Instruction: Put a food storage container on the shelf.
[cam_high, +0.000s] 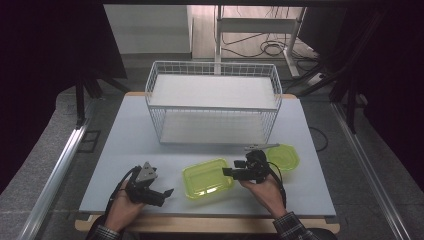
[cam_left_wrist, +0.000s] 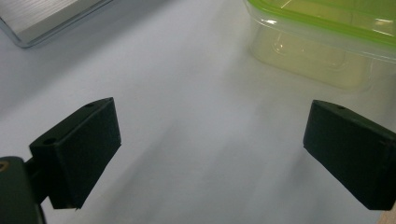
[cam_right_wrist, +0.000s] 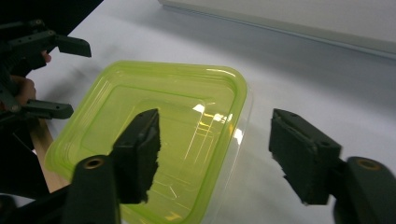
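The left gripper (cam_high: 165, 192) rests on the pale grey table (cam_high: 125, 140) near its front edge, held in the person's left hand (cam_high: 122, 210), with a grey three-cornered plate on top. In the left gripper view its black, blocky fingers (cam_left_wrist: 79, 149) stand wide apart over bare table, nothing between them; that view also shows the clear wall of the container (cam_left_wrist: 317, 60) below a green rim, and one corner of the basket's flat base at the upper left.

Just to the right lies the square container (cam_high: 207, 178), a translucent yellow-green plastic box with rounded corners and a glossy surface, sitting flat on the table near the front edge, between the two hands. The right gripper view looks onto its shiny top, with moulded ridges and bright glare spots.

The right gripper (cam_high: 227, 172) reaches in from the right, held in the right hand (cam_high: 262, 190). Its fingers (cam_right_wrist: 140, 154) are apart and straddle the container's near right edge, one above the green top, the other over the table beside it; I cannot tell whether either touches it.

Behind that gripper lies a second green container (cam_high: 283, 156), rounder, partly hidden by the gripper. A white wire basket (cam_high: 212, 100) with a flat pale shelf stands farther back, mid-table.
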